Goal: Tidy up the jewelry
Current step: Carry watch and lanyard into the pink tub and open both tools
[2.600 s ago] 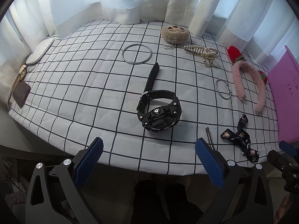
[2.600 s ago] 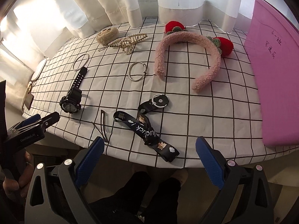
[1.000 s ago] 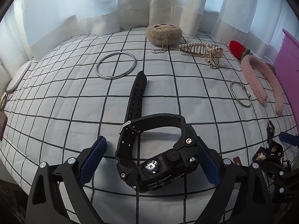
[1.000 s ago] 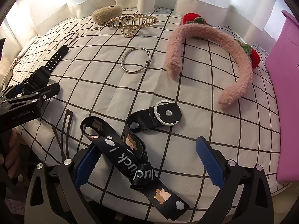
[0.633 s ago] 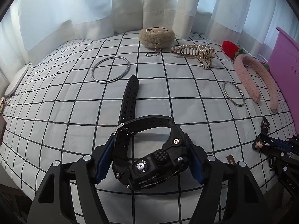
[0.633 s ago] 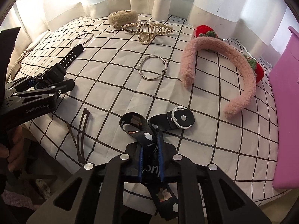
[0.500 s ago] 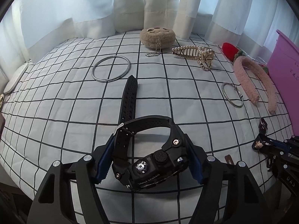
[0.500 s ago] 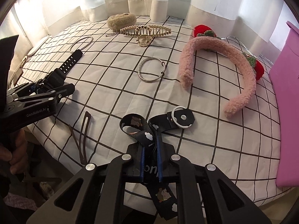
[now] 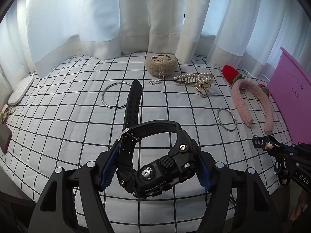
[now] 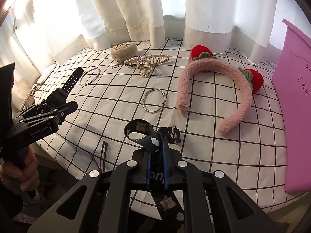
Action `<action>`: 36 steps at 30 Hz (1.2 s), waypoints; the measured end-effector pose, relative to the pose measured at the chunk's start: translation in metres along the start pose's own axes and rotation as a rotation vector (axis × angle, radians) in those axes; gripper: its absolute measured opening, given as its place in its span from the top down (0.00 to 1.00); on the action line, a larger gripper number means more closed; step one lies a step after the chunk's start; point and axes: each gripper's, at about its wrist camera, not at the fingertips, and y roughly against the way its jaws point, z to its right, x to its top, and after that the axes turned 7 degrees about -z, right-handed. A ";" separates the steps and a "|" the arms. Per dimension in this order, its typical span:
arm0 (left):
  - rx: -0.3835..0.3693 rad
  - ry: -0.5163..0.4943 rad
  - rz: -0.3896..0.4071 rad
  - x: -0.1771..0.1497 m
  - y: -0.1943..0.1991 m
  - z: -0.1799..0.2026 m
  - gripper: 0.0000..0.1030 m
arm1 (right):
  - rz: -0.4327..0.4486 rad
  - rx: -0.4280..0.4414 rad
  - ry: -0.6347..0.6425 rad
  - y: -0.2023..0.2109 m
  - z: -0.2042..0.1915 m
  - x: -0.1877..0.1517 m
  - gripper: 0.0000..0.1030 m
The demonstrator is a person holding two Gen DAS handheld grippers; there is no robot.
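Observation:
A chunky black wristwatch (image 9: pixel 155 174) hangs just above the checked tablecloth (image 9: pixel 68 128), with my left gripper (image 9: pixel 155 165) shut on its case and band; its long strap (image 9: pixel 134 101) trails forward. From the right wrist view, that left gripper (image 10: pixel 58 110) with the watch (image 10: pixel 64 89) sits at the left, held by a hand. My right gripper (image 10: pixel 157 167) is shut on a black lanyard strap (image 10: pixel 140 132) with cartoon prints. The strap's loop and metal ring (image 10: pixel 176 135) stick up past the pads, and its tail hangs below. The right gripper (image 9: pixel 272 148) also shows at the left wrist view's right edge.
On the cloth lie a pink fuzzy headband (image 10: pixel 213 89) with red strawberries, a pearl hair claw (image 10: pixel 147 62), a large silver bangle (image 9: pixel 116 95), a small bangle (image 10: pixel 154 101), a beige plush charm (image 9: pixel 161 65) and a brown hair clip (image 10: pixel 104 155). A pink folder (image 10: pixel 291 97) lies at the right, with white curtains behind.
Both grippers closed, the left on the watch and the right on the lanyard. Both have since risen, lifting their loads off the cloth.

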 end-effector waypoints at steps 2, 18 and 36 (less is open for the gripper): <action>-0.007 -0.011 0.017 0.006 0.008 0.005 0.35 | 0.017 0.004 -0.011 0.009 0.004 0.002 0.91; -0.131 -0.172 0.174 0.070 0.076 0.092 0.35 | 0.280 0.040 -0.142 0.136 0.063 0.043 0.91; -0.479 -0.521 0.222 0.141 0.116 0.340 0.35 | 0.495 -0.056 -0.447 0.273 0.249 0.016 0.91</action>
